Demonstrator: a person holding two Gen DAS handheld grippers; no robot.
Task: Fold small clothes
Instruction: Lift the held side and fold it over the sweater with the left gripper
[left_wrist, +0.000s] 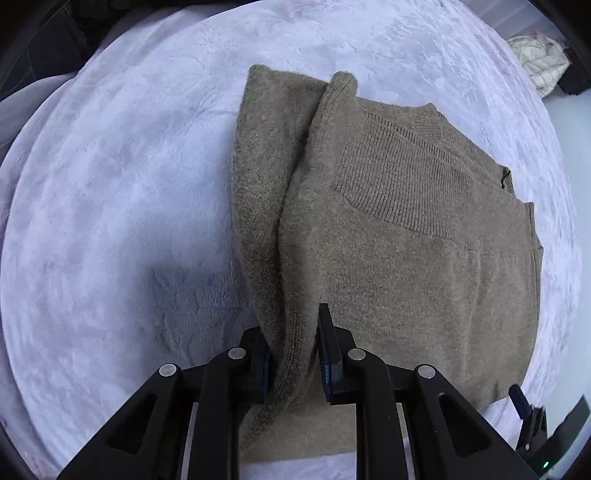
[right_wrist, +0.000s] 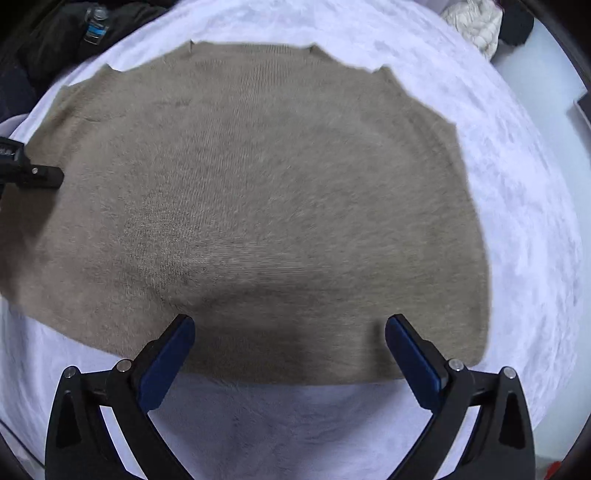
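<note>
Left wrist view: the left gripper (left_wrist: 293, 354) pinches a raised fold of the taupe knit sweater (left_wrist: 406, 240) lying on the lavender fleece blanket (left_wrist: 110, 221). The right gripper (right_wrist: 290, 332) hovers with fingers spread over the sweater's near edge.

I seem to be in a home, likely a bedroom: a plush lavender blanket (left_wrist: 110, 221) covers the bed, crumpled clothes (right_wrist: 476, 26) and a water bottle (right_wrist: 94, 26) beyond its far corners.

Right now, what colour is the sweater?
Taupe brown sweater, plain knit; right wrist view shows it best.
</note>
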